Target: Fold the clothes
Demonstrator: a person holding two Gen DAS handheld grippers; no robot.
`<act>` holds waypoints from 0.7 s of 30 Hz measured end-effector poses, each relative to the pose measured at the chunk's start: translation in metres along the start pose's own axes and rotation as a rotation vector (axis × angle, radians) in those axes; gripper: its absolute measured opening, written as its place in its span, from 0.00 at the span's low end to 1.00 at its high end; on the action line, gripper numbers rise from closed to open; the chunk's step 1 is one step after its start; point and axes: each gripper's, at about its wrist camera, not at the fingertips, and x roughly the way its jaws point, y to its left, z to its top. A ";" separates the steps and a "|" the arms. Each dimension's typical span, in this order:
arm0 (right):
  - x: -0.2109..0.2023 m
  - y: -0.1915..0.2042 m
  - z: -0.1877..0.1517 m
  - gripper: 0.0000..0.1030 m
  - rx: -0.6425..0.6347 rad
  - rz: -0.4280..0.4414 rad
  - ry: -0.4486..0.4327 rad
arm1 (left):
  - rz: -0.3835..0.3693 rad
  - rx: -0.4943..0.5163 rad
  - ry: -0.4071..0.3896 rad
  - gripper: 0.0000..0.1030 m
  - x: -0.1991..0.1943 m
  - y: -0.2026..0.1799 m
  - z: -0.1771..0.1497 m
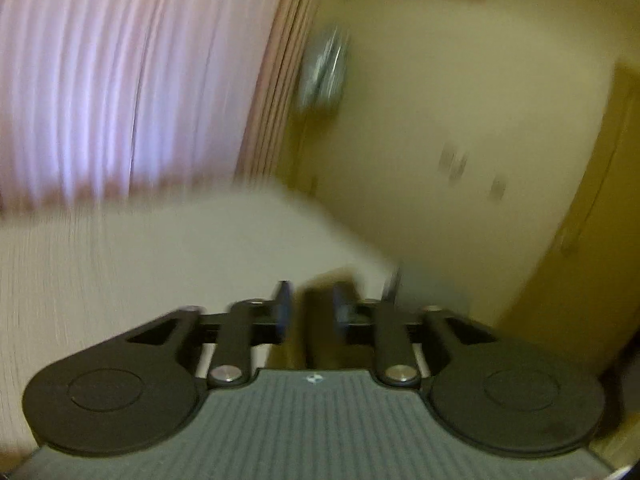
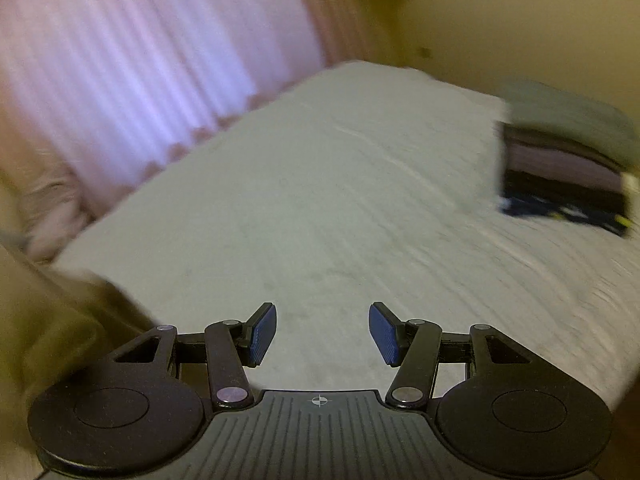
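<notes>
Stacked well ahead and to the right of the right gripper (image 2: 322, 332), blue pads spread wide over the white textured bedsheet (image 2: 320, 184): blurred pile of folded clothes (image 2: 568, 160), grey on top, mauve and dark navy beneath. Left gripper (image 1: 310, 308) nearly closed, narrow gap, nothing visibly clamped; no clothing ahead, only sheet and yellow wall (image 1: 460, 100).

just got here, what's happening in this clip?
A person holds a claw in each hand over a bed with a pale cover. The right claw is open and empty above the bare cover. The left claw looks nearly shut, gripping nothing visible, pointed past the bed corner at the wall. A stack of folded clothes sits at the bed's right edge. Both views are motion-blurred.
</notes>
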 end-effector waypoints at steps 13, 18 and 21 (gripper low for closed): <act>0.020 0.021 -0.059 0.54 -0.065 -0.138 0.177 | 0.289 -0.627 0.533 0.26 0.095 0.140 -0.308; 0.028 0.052 -0.094 0.54 -0.135 -0.157 0.248 | 0.422 -0.566 0.529 0.35 0.079 0.194 -0.283; 0.033 0.061 -0.112 0.54 -0.120 -0.171 0.283 | 0.519 -0.487 0.500 0.40 0.075 0.225 -0.304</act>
